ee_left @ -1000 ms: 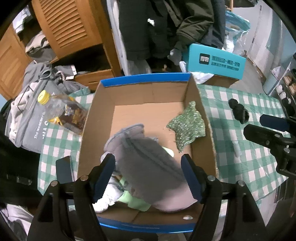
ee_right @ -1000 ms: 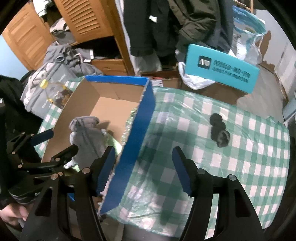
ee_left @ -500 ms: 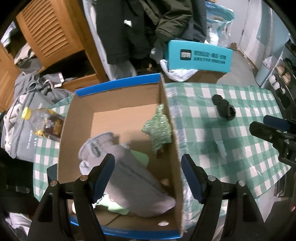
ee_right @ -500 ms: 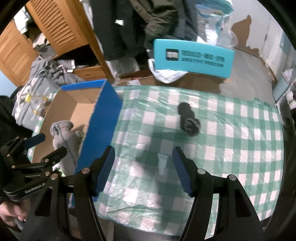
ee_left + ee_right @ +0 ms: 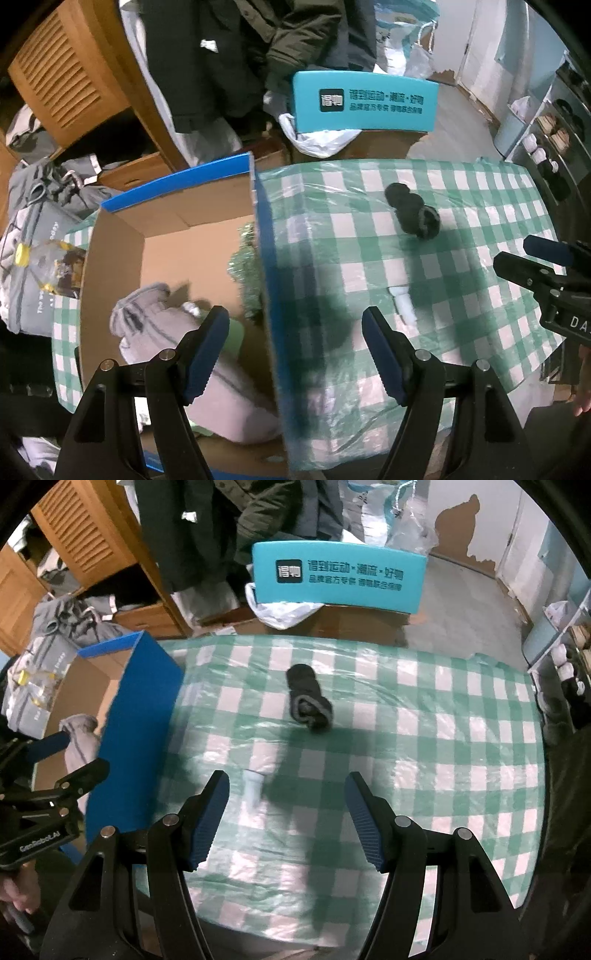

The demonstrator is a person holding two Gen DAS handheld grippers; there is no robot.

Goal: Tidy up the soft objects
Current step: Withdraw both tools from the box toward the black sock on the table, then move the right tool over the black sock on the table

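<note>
Green glittery piece (image 5: 248, 273) — half behind box wall (image 5: 271, 295)

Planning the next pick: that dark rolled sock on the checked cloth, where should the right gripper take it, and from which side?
Grip the dark rolled sock across its middle, coming down from above. It lies on its side, alone on the checked cloth, long axis running away from the camera, so fingers on its left and right flanks would likely squeeze the roll rather than unroll it. The right gripper is open and empty.
</note>
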